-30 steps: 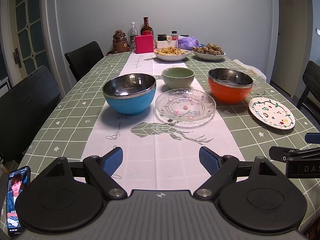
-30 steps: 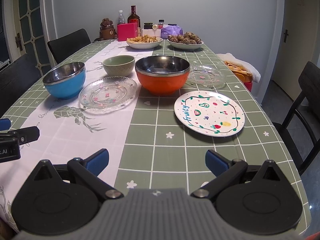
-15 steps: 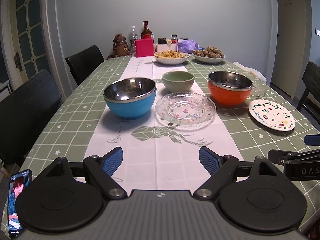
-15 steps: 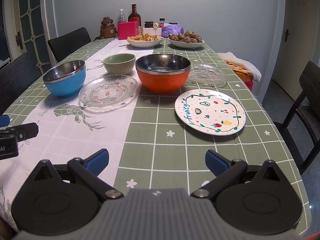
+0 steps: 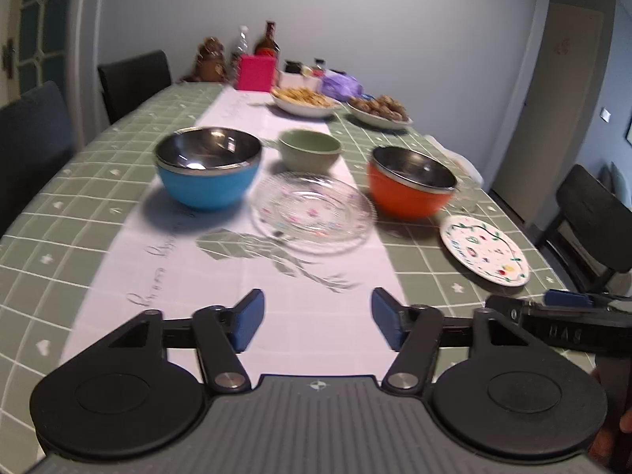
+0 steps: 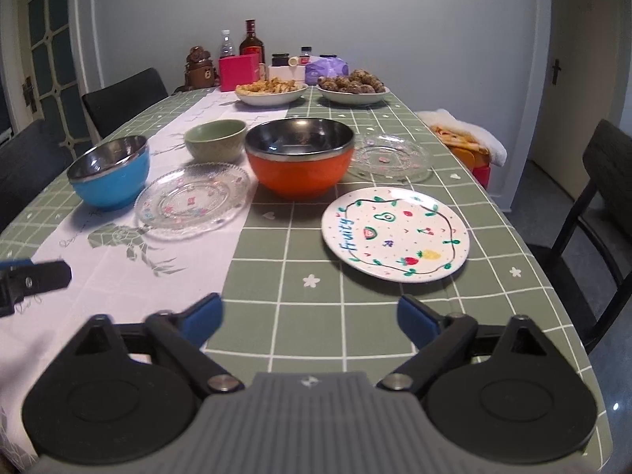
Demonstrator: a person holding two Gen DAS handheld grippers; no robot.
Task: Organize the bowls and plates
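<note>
On the green checked table stand a blue steel bowl (image 5: 207,168) (image 6: 110,173), a small green bowl (image 5: 310,154) (image 6: 215,138) and an orange steel bowl (image 5: 410,185) (image 6: 300,158). A clear glass plate (image 5: 312,211) (image 6: 193,201) lies between them, a second glass plate (image 6: 391,158) lies behind the orange bowl, and a white "Fruity" plate (image 5: 484,249) (image 6: 395,233) lies at the right. My left gripper (image 5: 316,322) is open and empty above the white runner. My right gripper (image 6: 310,316) is open and empty, short of the white plate.
Two dishes of food (image 6: 272,93) (image 6: 353,89), bottles and a pink box (image 6: 239,71) stand at the far end. Black chairs (image 6: 122,98) (image 6: 604,197) stand along both sides. A cloth-covered stool (image 6: 466,138) stands by the right edge.
The left view has tilted and swung left, and the phone has left it. The left gripper's fingers stand closer together. The right gripper has moved forward toward the white plate.
</note>
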